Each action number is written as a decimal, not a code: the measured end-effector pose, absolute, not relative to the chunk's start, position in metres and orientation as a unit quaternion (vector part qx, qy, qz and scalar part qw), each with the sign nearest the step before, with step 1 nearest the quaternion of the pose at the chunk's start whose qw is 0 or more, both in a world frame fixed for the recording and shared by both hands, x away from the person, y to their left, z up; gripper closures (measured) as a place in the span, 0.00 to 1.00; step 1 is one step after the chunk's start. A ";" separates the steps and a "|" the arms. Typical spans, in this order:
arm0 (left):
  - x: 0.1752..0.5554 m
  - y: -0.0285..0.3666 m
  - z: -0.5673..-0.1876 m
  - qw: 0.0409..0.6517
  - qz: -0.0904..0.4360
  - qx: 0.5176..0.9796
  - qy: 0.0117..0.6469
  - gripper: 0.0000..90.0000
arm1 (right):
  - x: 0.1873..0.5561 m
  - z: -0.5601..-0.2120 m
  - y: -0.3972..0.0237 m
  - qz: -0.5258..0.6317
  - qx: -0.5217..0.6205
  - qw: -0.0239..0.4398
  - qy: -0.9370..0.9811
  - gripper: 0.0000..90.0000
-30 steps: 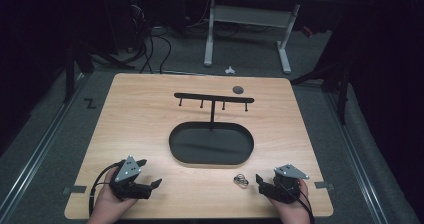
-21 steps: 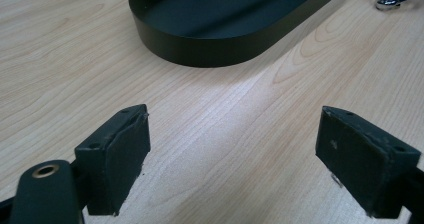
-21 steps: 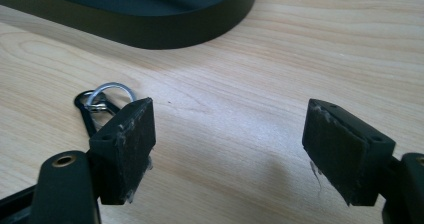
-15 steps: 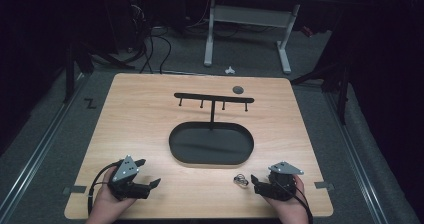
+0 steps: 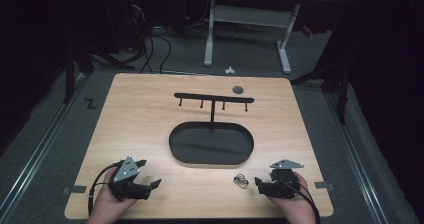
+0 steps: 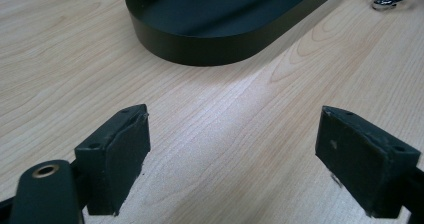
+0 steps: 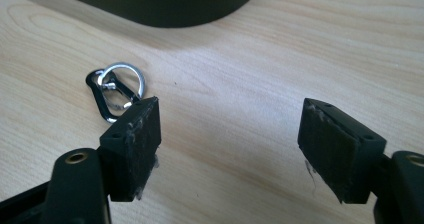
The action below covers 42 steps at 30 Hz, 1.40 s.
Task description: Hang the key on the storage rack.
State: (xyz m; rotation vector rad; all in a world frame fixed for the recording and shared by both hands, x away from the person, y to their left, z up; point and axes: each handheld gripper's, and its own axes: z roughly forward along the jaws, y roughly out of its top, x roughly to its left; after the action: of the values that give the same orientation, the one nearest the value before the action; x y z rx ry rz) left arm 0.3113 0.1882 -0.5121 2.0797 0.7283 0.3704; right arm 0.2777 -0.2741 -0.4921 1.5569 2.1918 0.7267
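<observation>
A small black carabiner with a silver key ring lies on the wooden table, just in front of the black oval tray. My right gripper is low over the table beside it. Its jaws stand wide and have just been closing a little, with only bare wood between them. The carabiner sits just beyond one pad, outside the gap. In the high view, the right gripper points left at the carabiner. My left gripper rests open at the front left, nothing in it.
A black T-shaped rack with hooks stands behind the tray, and a small dark disc lies near the far edge. The tray's wall is ahead of the left gripper. Table legs and cables are on the floor beyond.
The right gripper has edged a little to the left, closer to the carabiner. The left gripper has kept still.
</observation>
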 end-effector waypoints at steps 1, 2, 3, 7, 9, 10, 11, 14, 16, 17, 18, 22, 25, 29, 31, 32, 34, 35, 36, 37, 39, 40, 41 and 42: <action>0.311 0.188 -0.512 0.438 0.149 0.837 0.293 0.16 | 0.278 -0.492 -0.275 0.256 0.552 0.173 0.774 0.29; 0.311 0.188 -0.512 0.438 0.149 0.837 0.293 0.16 | 0.277 -0.492 -0.275 0.254 0.554 0.169 0.774 0.30; 0.311 0.188 -0.512 0.438 0.148 0.837 0.293 0.16 | 0.277 -0.492 -0.276 0.251 0.554 0.166 0.776 0.31; 0.311 0.189 -0.512 0.439 0.148 0.837 0.292 0.16 | 0.279 -0.491 -0.278 0.242 0.555 0.155 0.781 0.31; 0.311 0.189 -0.512 0.439 0.147 0.837 0.293 0.16 | 0.279 -0.490 -0.278 0.242 0.555 0.153 0.781 0.32; 0.311 0.189 -0.512 0.439 0.148 0.837 0.293 0.16 | 0.280 -0.490 -0.278 0.239 0.552 0.151 0.785 0.32; 0.311 0.189 -0.512 0.439 0.148 0.837 0.293 0.16 | 0.280 -0.490 -0.278 0.235 0.553 0.148 0.786 0.33; 0.311 0.188 -0.512 0.440 0.149 0.836 0.292 0.16 | 0.281 -0.490 -0.277 0.225 0.549 0.144 0.792 0.33; 0.311 0.188 -0.512 0.440 0.148 0.836 0.292 0.16 | 0.282 -0.489 -0.276 0.221 0.548 0.144 0.794 0.33; 0.311 0.188 -0.512 0.439 0.148 0.837 0.292 0.16 | 0.283 -0.488 -0.276 0.219 0.547 0.143 0.795 0.33; 0.311 0.188 -0.512 0.439 0.148 0.837 0.292 0.16 | 0.283 -0.487 -0.275 0.217 0.545 0.142 0.797 0.33; 0.311 0.189 -0.512 0.439 0.148 0.836 0.292 0.16 | 0.285 -0.484 -0.272 0.205 0.537 0.134 0.807 0.37; 0.311 0.187 -0.512 0.438 0.147 0.839 0.289 0.16 | 0.287 -0.482 -0.268 0.192 0.533 0.132 0.813 0.37; 0.310 0.186 -0.512 0.436 0.147 0.840 0.287 0.16 | 0.289 -0.480 -0.265 0.186 0.530 0.124 0.818 0.40; 0.310 0.187 -0.512 0.436 0.147 0.840 0.288 0.16 | 0.290 -0.479 -0.263 0.178 0.523 0.117 0.825 0.41; 0.310 0.187 -0.512 0.437 0.146 0.839 0.289 0.16 | 0.291 -0.479 -0.262 0.173 0.522 0.118 0.827 0.41; 0.310 0.188 -0.512 0.437 0.145 0.839 0.289 0.16 | 0.293 -0.477 -0.259 0.163 0.518 0.118 0.831 0.41; 0.310 0.188 -0.512 0.435 0.145 0.841 0.287 0.16 | 0.294 -0.476 -0.258 0.160 0.515 0.117 0.834 0.41; 0.310 0.188 -0.512 0.435 0.144 0.841 0.287 0.16 | 0.296 -0.475 -0.256 0.148 0.511 0.116 0.839 0.41; 0.310 0.188 -0.512 0.436 0.144 0.841 0.287 0.16 | 0.297 -0.474 -0.255 0.144 0.507 0.114 0.842 0.41; 0.310 0.188 -0.512 0.436 0.144 0.841 0.287 0.16 | 0.298 -0.474 -0.254 0.142 0.507 0.113 0.843 0.41; 0.310 0.188 -0.512 0.436 0.143 0.841 0.288 0.16 | 0.300 -0.471 -0.253 0.135 0.504 0.109 0.846 0.41; 0.310 0.188 -0.512 0.435 0.143 0.841 0.288 0.16 | 0.300 -0.471 -0.253 0.135 0.504 0.109 0.846 0.41; 0.311 0.188 -0.512 0.434 0.144 0.841 0.289 0.16 | 0.300 -0.470 -0.252 0.136 0.501 0.108 0.848 0.43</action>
State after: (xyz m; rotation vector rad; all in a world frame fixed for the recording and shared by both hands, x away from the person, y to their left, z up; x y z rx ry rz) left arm 0.3106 0.1879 -0.5124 2.0939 0.7199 0.3588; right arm 0.3005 -0.2520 -0.4700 1.4729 2.4949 0.3997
